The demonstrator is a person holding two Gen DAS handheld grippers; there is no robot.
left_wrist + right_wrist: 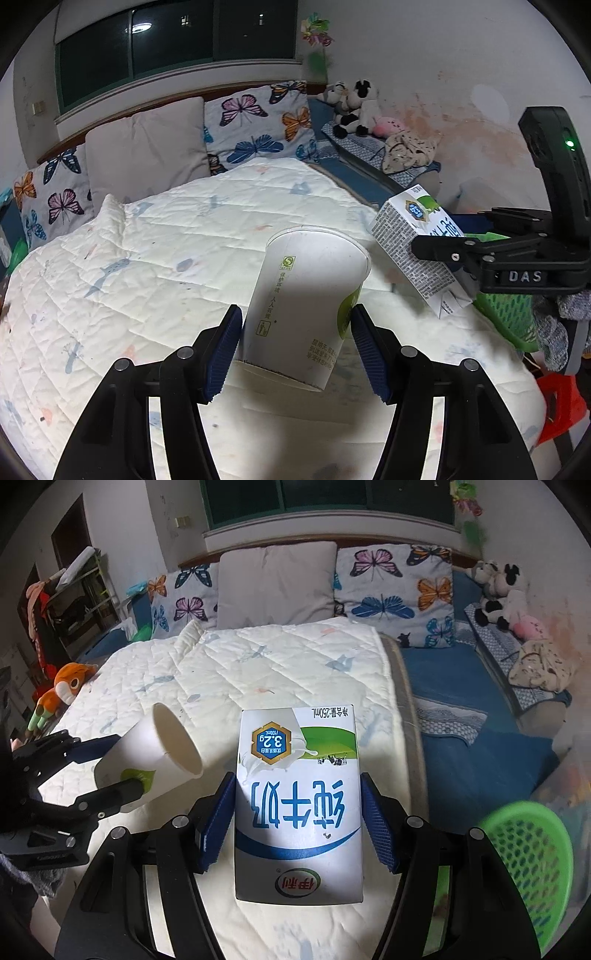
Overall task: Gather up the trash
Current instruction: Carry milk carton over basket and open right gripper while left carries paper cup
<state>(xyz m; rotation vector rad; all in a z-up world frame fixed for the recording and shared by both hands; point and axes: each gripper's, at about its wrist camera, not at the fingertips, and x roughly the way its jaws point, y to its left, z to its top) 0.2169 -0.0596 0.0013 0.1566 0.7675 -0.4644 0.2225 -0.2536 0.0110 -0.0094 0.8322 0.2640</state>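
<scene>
A white paper cup (306, 302) with a green patch is clamped between the blue pads of my left gripper (297, 347), lifted above the white quilt (155, 258). From the right wrist view the same cup (159, 753) appears at the left, mouth tilted toward the bed. My right gripper (298, 819) is shut on a blue-and-white milk carton (298, 805), held flat side up. In the left wrist view that carton (413, 247) hangs at the right in the other gripper (458, 266). A green mesh basket (532, 860) sits at the lower right, beside the bed.
Butterfly pillows (399, 587) and a grey pillow (277, 583) line the headboard. Plush toys (502, 590) lie on a blue mattress (461, 686) to the right. An orange plush (66, 686) rests at the bed's left edge. A red stool (561, 402) stands near the basket (509, 317).
</scene>
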